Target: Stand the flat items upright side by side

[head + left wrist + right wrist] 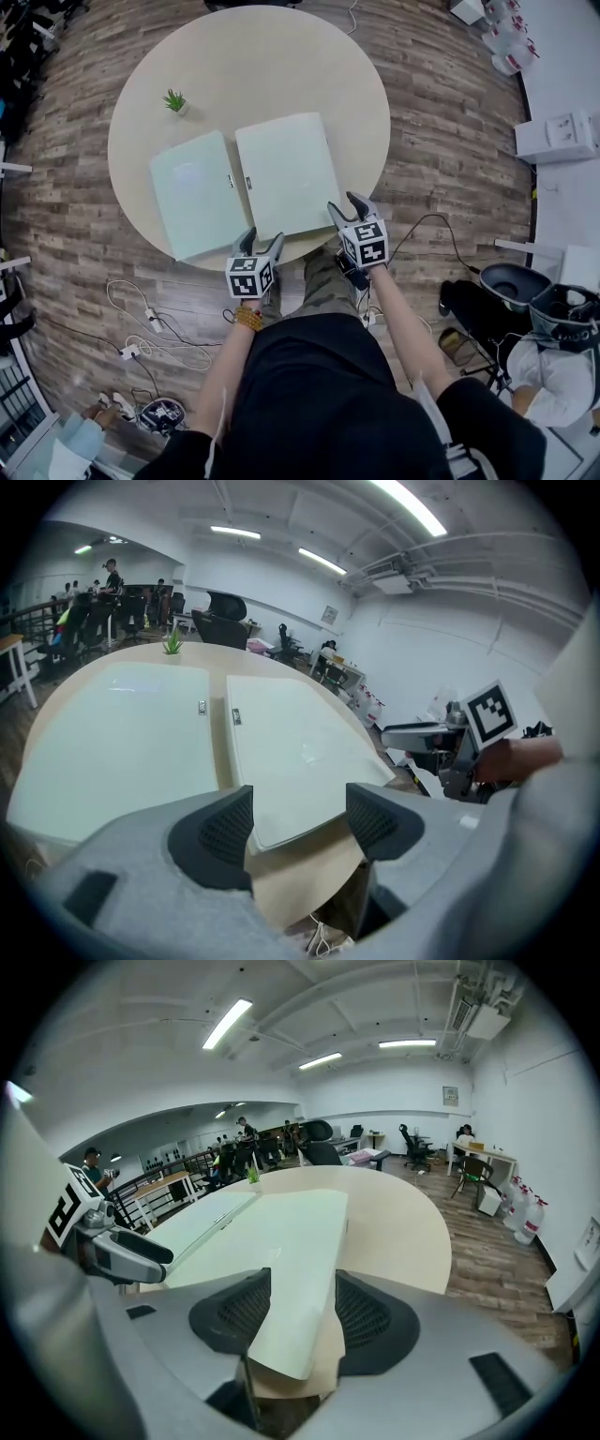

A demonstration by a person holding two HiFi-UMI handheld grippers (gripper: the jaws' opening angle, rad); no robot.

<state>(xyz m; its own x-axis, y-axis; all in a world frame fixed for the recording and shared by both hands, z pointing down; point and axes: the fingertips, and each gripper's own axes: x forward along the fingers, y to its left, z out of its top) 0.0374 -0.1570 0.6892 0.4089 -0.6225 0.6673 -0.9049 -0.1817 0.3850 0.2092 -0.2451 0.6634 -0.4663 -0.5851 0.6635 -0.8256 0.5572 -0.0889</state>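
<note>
Lying flat on the round table point(253, 56), side by side toward its near edge: left flat item point(192, 192) and right flat item point(286, 173), pale green, nearly touching along their inner edges, with small clasps point(247, 181) there.

Released: left tool point(262, 238), jaws apart astride the near left corner of the right flat item, pads not pressing. Released as well: right tool point(346, 204), jaws apart around the near right corner of the same item.

Likely to slip if pinched only at the corners, being smooth, thin and wide. Could slide off the near rim of the table, close by, or swing into the left flat item while tipping up. Once upright, prone to toppling unless leaned or steadied. Might also gape open at the clasp side.

Elsewhere: small potted plant point(174, 101) far left on the table, well apart and not in the way. Cables point(141, 319) on the floor point(441, 112), near left, below table level. Nothing standing between either tool and its corner.
</note>
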